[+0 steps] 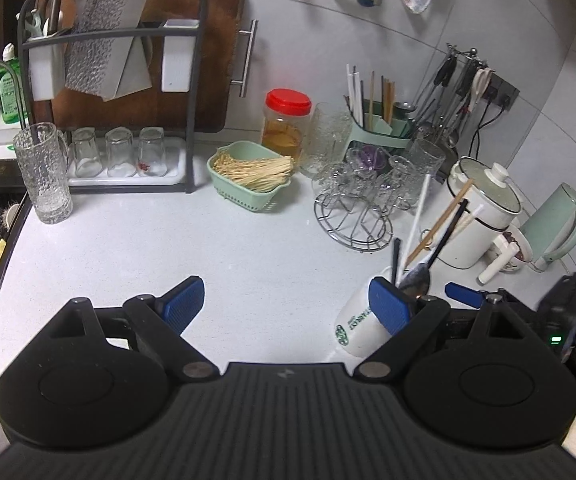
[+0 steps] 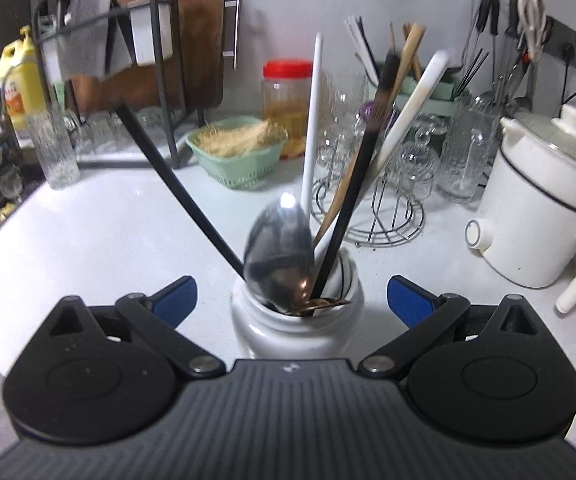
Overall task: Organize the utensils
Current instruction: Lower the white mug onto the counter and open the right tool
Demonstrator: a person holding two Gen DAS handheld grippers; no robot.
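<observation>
A white mug (image 2: 295, 320) stands on the pale desk (image 1: 168, 240), crammed with mixed utensils: a metal spoon (image 2: 282, 252) bowl-up, a black chopstick (image 2: 176, 188) leaning far left, another black chopstick (image 2: 351, 216), a wooden one (image 2: 403, 60), and two white sticks (image 2: 311, 128). The right gripper (image 2: 291, 300) sits low and close, its blue pads spread wide on either side of the mug, touching nothing. The left gripper (image 1: 288, 304) is also wide and empty; in its own view the mug (image 1: 357, 326) lies beyond its right pad.

A green utensil caddy (image 1: 383, 128) at the back of the desk, already holding chopsticks, looks like the destination. The step in hand appears to be picking one utensil out. To do it well, narrow the fingers around a single shaft above the rim, where the sticks fan apart, and lift straight along its lean. The left gripper could steady the mug, since a dragged stick may tip it.
</observation>
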